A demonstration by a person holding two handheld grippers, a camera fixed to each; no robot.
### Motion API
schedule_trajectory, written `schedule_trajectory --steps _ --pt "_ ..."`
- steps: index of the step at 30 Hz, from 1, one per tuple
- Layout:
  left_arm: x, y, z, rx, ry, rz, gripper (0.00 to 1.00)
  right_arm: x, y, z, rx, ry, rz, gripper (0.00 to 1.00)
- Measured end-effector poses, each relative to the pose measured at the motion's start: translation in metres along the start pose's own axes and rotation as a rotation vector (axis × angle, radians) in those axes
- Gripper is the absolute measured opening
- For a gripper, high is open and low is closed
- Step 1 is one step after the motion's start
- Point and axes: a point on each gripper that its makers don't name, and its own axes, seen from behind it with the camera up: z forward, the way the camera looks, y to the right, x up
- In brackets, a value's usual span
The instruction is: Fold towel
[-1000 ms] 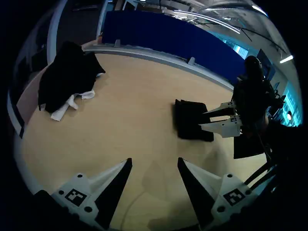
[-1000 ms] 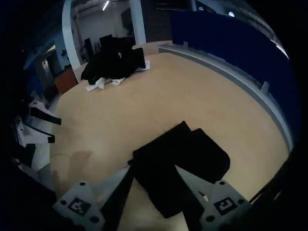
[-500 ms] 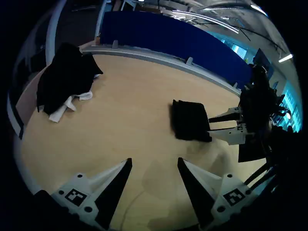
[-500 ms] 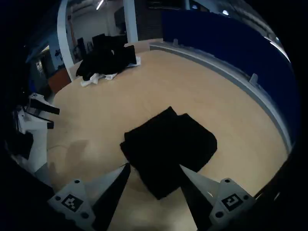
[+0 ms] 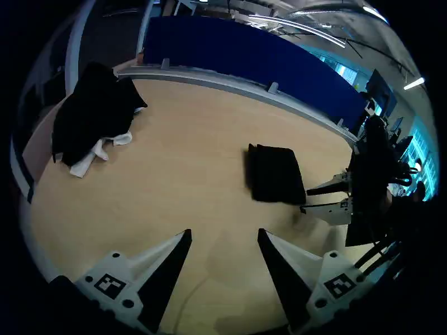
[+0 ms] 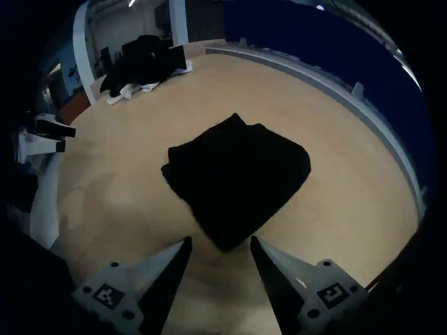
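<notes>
The folded black towel [image 6: 237, 178] lies mid-frame on the tabletop [image 6: 346, 167], with the right claw [image 6: 219, 240] and left claw [image 5: 223, 231] both spread and empty, so folding looks finished and the next move probably calls for fetching from the upper-left cloth pile [image 6: 142, 64].

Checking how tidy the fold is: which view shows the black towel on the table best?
The right gripper view: the black towel lies large and central, just ahead of the open jaws, edges clear. The left gripper view shows it smaller, farther off, near the right gripper.
</notes>
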Motion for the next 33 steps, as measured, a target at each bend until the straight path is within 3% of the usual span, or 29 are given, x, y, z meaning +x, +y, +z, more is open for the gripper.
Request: schedule_trajectory --steps 9,13,21,33 --pt "-0.004 -0.002 -0.001 0.003 -0.005 -0.001 0.88 -0.002 0.003 0.008 -0.009 0.006 0.039 0.47" --pt "-0.005 -0.002 -0.001 0.003 -0.005 0.000 0.87 -0.002 0.006 0.009 -0.018 0.011 0.048 0.24" --pt "-0.006 -0.001 -0.001 0.004 -0.007 0.003 0.87 0.000 0.011 0.008 -0.032 0.024 0.057 0.09" --pt "-0.003 0.002 -0.001 -0.005 -0.005 0.013 0.87 0.024 0.013 -0.013 -0.028 0.083 0.039 0.07"
